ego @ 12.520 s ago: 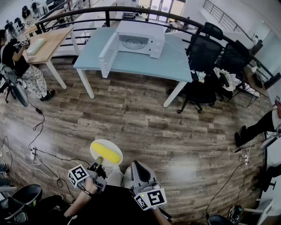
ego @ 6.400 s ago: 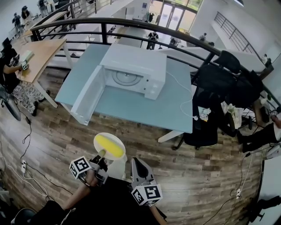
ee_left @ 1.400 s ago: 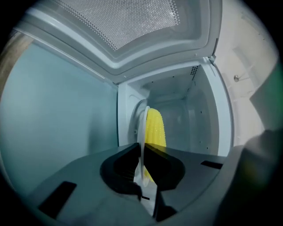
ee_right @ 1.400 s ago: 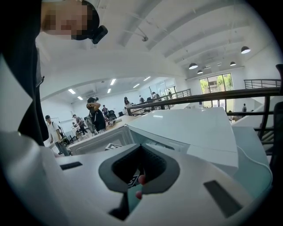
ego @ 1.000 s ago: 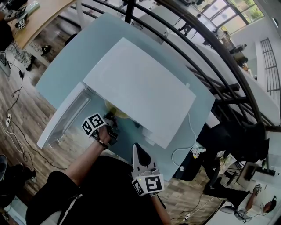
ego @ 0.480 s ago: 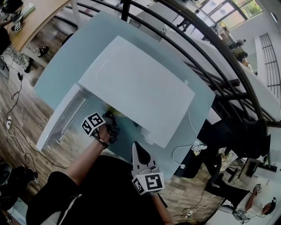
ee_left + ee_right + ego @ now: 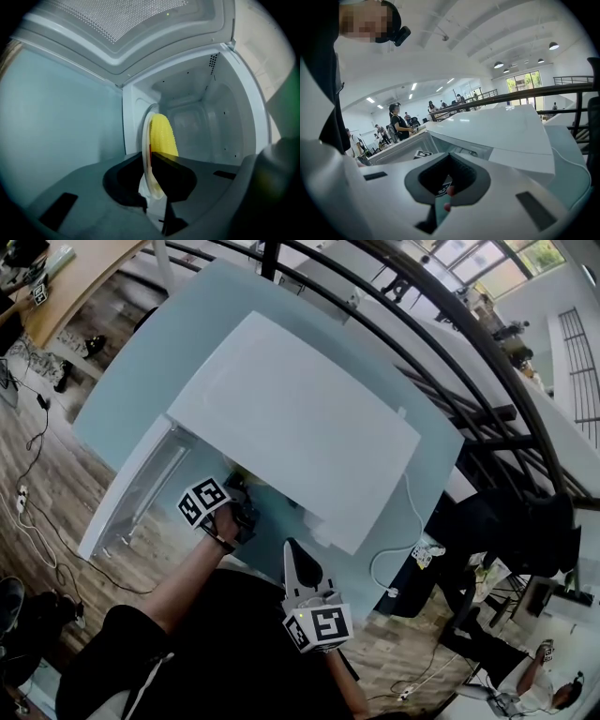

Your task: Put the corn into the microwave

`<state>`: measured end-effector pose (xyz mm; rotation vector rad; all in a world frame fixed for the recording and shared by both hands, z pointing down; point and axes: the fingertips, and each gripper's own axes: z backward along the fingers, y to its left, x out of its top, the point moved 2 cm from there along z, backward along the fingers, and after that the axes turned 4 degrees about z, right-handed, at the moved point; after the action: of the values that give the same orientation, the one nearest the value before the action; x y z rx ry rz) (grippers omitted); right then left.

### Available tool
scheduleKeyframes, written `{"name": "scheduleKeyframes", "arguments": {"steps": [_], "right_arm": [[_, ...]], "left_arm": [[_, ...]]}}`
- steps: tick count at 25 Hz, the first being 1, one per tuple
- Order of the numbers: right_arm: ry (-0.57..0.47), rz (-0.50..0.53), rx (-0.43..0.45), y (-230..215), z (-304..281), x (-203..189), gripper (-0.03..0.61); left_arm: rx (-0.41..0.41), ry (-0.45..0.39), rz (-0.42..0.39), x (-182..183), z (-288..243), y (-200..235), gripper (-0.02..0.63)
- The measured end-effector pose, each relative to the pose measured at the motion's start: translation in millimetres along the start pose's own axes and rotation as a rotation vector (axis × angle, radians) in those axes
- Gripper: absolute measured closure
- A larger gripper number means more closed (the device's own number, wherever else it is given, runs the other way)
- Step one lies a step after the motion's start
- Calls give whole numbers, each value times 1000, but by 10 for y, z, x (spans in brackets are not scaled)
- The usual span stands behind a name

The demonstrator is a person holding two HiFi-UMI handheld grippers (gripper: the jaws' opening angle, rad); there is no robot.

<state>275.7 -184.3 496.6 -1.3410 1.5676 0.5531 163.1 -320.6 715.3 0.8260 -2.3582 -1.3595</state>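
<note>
Left gripper view looks into the open microwave (image 7: 211, 122). The left gripper (image 7: 150, 161) has the rim of a pale plate (image 7: 146, 136) between its jaws; they are easing apart but the pads appear to press on it. The plate is inside the cavity with the yellow corn (image 7: 162, 136) lying on it; whether the plate rests on the cavity floor is hard to judge. From the head view, that gripper reaches under the microwave's white top, beside its swung-out door (image 7: 131, 498), on the blue table (image 7: 159, 362). The right gripper (image 7: 296, 559) hangs back near the table edge, its jaws drawn together and empty.
</note>
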Motion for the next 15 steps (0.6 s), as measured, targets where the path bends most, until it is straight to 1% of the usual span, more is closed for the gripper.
{"name": "scheduleKeyframes", "arguments": {"steps": [9,15], "right_arm": [[-1,-12,-9,-39,-25,8,571],[-1,-17,-8,-40,-38,5,571]], "left_arm": [[8,26,-58,-21,36,-59,512],[29,37,-63,-39,162,-14,508]]}}
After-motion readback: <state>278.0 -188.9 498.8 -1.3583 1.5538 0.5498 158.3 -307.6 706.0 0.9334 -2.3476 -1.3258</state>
